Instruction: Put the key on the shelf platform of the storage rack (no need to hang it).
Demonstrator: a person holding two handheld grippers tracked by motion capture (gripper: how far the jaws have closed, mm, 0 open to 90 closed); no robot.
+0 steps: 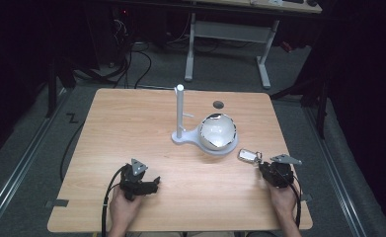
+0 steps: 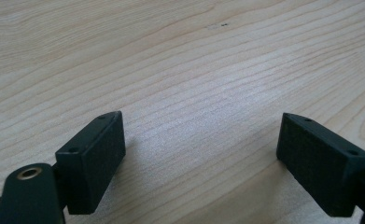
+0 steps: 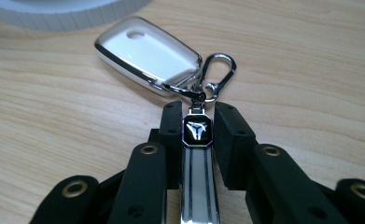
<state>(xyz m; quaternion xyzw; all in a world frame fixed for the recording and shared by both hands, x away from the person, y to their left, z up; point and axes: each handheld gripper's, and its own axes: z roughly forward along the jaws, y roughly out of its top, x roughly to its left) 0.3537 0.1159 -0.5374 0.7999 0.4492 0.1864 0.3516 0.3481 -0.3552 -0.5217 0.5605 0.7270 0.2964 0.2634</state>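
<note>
Risk: we judge the flat strap could slip out, or the hanging fob swing and twist it loose | right gripper (image 3: 198,140): jaws closed onto key strap (image 3: 197,163), key fob (image 3: 148,55) near table's (image 1: 131,128) right edge | left gripper (image 2: 201,158): wide apart, empty, near front edge.

The table (image 1: 131,118) was pale wood with fine grain and a matt finish. The key fob (image 3: 147,53) looked like glossy white plastic rimmed in polished metal, its clip (image 3: 217,74) and strap (image 3: 198,182) shiny chrome. The right gripper (image 3: 198,140) was matt black plastic with brass-coloured inserts; the left gripper's pads (image 2: 98,161) had a fine rough texture. The stand (image 1: 180,118) was smooth white plastic.
</note>
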